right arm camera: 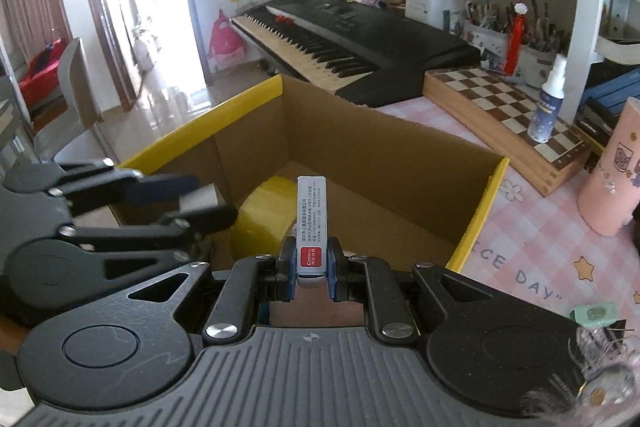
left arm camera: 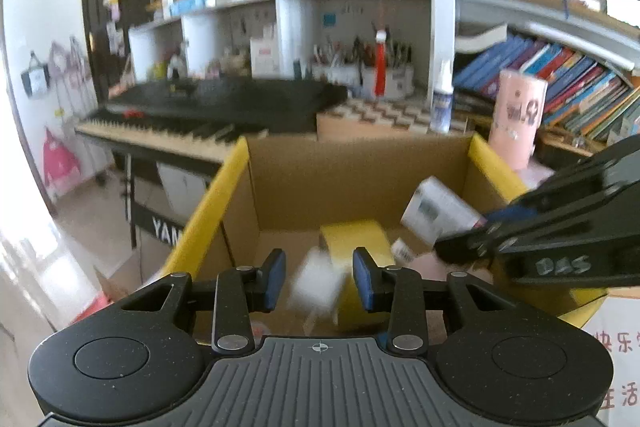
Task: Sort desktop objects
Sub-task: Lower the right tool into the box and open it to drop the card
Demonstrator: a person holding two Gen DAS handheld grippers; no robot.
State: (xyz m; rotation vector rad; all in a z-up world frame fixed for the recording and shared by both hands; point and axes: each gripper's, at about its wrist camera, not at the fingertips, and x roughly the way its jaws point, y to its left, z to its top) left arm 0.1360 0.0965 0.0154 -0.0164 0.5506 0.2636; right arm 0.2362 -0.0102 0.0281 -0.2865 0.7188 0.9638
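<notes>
Step in hand: depositing into the open brown cardboard box with yellow-edged flaps [right arm camera: 360, 147], judged from both claws being poised over it. Right gripper [right arm camera: 311, 263] is clamped on the lower end of a slim silver-grey packet with a red label [right arm camera: 312, 219]; the packet is held upright, jutting toward 12 o'clock above the box interior. Left gripper [left arm camera: 320, 279] is seen at 9 o'clock in the right wrist view, over the near-left corner of the box. Its jaws are set slightly apart, and a small white block [left arm camera: 316, 287] is caught blurred between them. The pads are not seen pressing it, so it is judged released, not gripped. A roll of yellow tape [right arm camera: 264, 215] is already lying on the box floor, at 11 o'clock from the right claw. A wooden chessboard [right arm camera: 500, 107] is noted at 1 o'clock outside the box, and a pink cylindrical holder [right arm camera: 616, 179] at 3 o'clock. Next move, as judged: the packet should be lowered clear of the tape roll and the right jaws parted; the left claw should be kept out of its path.
</notes>
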